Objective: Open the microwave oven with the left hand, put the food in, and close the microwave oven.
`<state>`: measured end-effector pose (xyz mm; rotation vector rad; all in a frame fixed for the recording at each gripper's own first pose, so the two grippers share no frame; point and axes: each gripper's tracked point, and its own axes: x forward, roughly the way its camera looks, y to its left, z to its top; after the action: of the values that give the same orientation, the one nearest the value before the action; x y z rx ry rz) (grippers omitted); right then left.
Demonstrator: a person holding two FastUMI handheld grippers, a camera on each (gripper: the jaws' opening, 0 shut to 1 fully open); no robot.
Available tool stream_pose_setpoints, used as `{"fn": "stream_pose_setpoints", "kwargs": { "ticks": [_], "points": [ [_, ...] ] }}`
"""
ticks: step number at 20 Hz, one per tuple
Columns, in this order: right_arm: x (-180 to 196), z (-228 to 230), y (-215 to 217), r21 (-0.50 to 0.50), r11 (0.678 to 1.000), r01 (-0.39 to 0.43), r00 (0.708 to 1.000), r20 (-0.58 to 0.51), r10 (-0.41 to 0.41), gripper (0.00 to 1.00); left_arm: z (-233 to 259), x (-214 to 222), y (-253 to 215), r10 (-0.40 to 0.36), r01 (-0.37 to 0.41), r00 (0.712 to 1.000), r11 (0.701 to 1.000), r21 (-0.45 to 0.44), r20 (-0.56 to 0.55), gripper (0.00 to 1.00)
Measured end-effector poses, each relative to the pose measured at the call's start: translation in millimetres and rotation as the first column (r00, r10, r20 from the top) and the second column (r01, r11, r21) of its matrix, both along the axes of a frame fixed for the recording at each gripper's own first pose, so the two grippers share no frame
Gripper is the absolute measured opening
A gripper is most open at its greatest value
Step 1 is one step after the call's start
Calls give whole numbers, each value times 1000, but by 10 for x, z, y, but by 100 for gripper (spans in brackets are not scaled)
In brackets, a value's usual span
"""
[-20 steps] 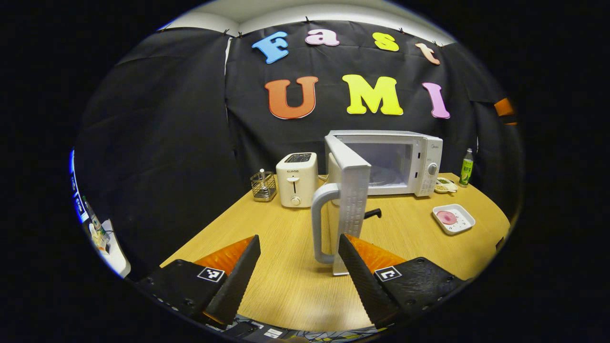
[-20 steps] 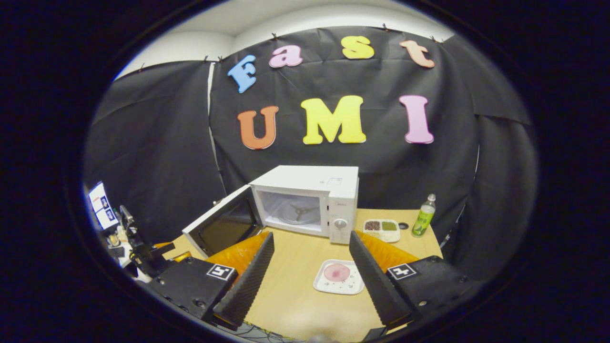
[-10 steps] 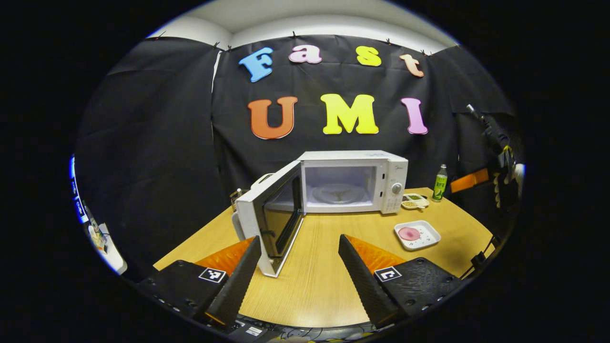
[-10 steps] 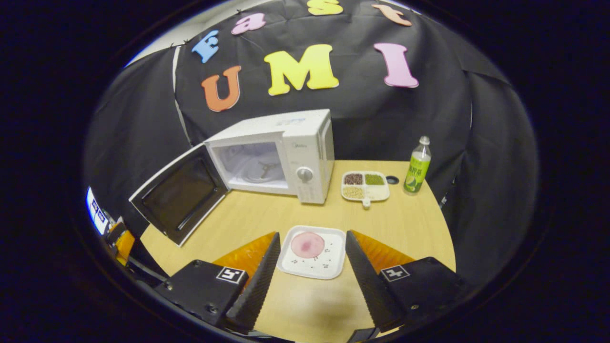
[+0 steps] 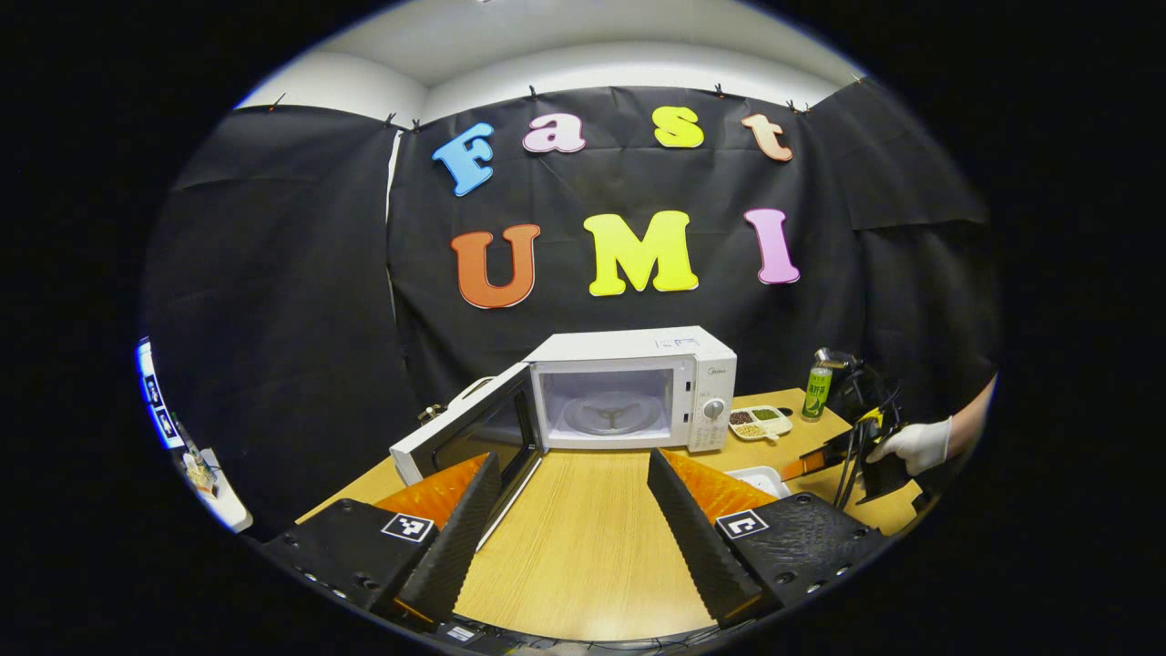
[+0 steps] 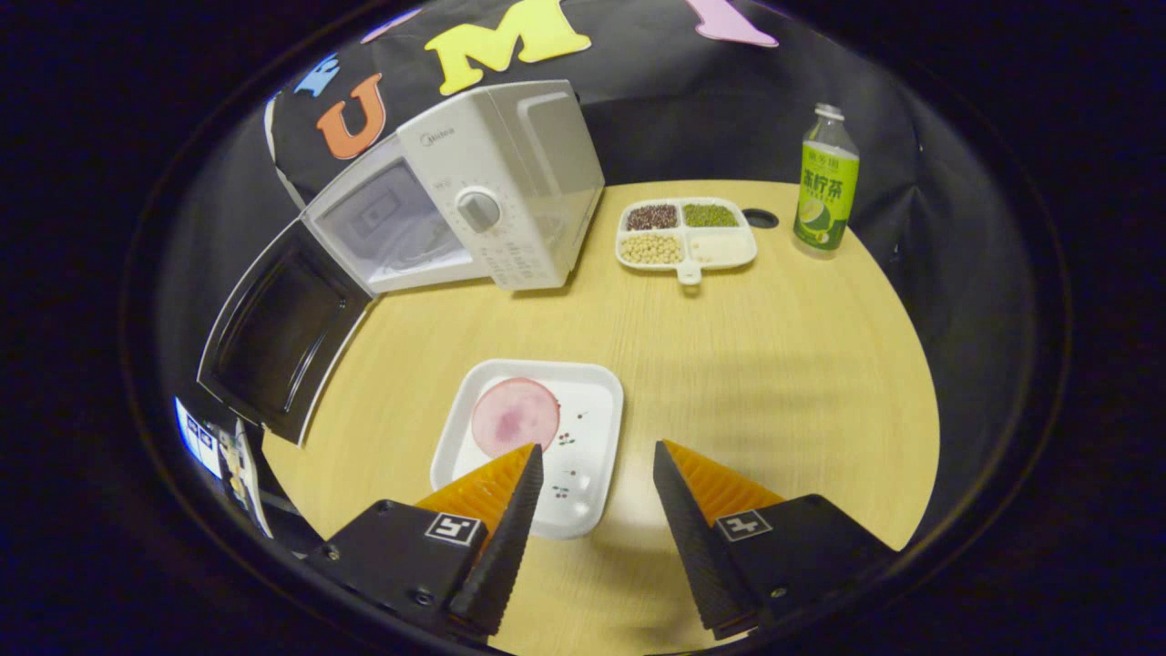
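One white box-shaped microwave oven (image 5: 638,387) stands at the back of the light wooden table (image 5: 583,547), its long side running along the black cloth wall. Its opening faces the front of the table, and its single door (image 5: 469,428) is swung wide open to the side away from the control dial.

In front of the microwave oven, on the dial's side, lies one white square plate (image 6: 533,442) with one round pink slice of food (image 6: 515,416) on it. The right gripper (image 6: 597,528) hangs over the near edge of this plate with its fingers spread apart, holding nothing.

The left gripper (image 5: 569,528) is in front of the microwave oven, also spread and empty.

In the left gripper view the plate is mostly hidden behind a finger.

Beside the microwave oven are one white divided dish of beans (image 6: 686,232) and one green bottle (image 6: 826,182).

A white-gloved hand (image 5: 915,444) is partly cut off.
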<state>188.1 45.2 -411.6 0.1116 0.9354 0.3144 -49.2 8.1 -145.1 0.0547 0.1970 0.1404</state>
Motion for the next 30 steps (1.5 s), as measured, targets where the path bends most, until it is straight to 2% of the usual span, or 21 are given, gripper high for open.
{"fn": "stream_pose_setpoints", "kwargs": {
  "ticks": [3,6,7,9,10,11,12,13,14,16,17,18,19,20,21,22,25,29,30],
  "points": [
    [80,-179,35,42,999,9,997,-72,-6,60,94,-15,-63,34,-34,999,999,12,-3,96],
    [45,-339,94,80,996,29,981,-195,-13,44,128,-38,-69,63,-62,998,998,32,-20,96],
    [120,-329,121,90,995,36,983,-184,-19,39,152,-57,-61,73,-72,997,997,32,-21,97],
    [133,-351,80,55,998,35,978,-209,-22,30,156,-93,-70,85,-84,996,996,29,-26,96],
    [125,-384,46,38,998,43,970,-239,-33,29,118,-106,-67,87,-86,995,996,27,-39,96],
    [125,-375,28,20,999,50,963,-267,-42,23,93,-125,-44,93,-92,995,995,28,-46,96],
    [125,-399,17,2,998,59,957,-285,-56,0,95,-128,-23,99,-98,994,995,28,-47,97],
    [132,-377,18,-12,998,56,953,-296,-57,1,86,-132,-11,101,-100,994,995,21,-49,96],
    [128,-388,20,-29,999,30,953,-301,-37,9,80,-126,-13,96,-95,994,995,16,-50,96],
    [137,-387,24,-44,998,36,951,-304,-48,7,52,-94,-2,78,-76,995,997,31,-58,96],
    [133,-376,18,-53,998,31,951,-307,-46,2,33,-60,25,72,-70,996,997,42,-57,96],
    [137,-376,17,-62,998,31,950,-308,-48,6,19,-21,31,64,-62,996,997,39,-57,96],
    [135,-384,26,-65,997,35,949,-310,-53,1,17,10,36,54,-53,997,998,25,-52,97],
    [142,-380,31,-64,997,45,949,-310,-62,6,8,49,21,42,-42,998,999,2,-43,97],
    [145,-385,37,-64,997,52,948,-310,-69,0,-12,93,2,25,-26,999,999,-24,-39,96],
    [138,-384,30,-67,997,49,949,-309,-68,5,-18,127,-10,8,-9,1000,999,-41,-28,97],
    [146,-381,38,-83,994,73,947,-308,-95,5,-32,253,57,-50,50,999,997,-57,5,96],
    [68,-406,130,-41,980,194,921,-337,-196,4,-74,361,300,-164,166,986,983,-73,36,96],
    [61,-389,167,-20,972,236,915,-332,-229,0,-84,390,388,-185,188,982,979,-73,43,96]
  ]
}}
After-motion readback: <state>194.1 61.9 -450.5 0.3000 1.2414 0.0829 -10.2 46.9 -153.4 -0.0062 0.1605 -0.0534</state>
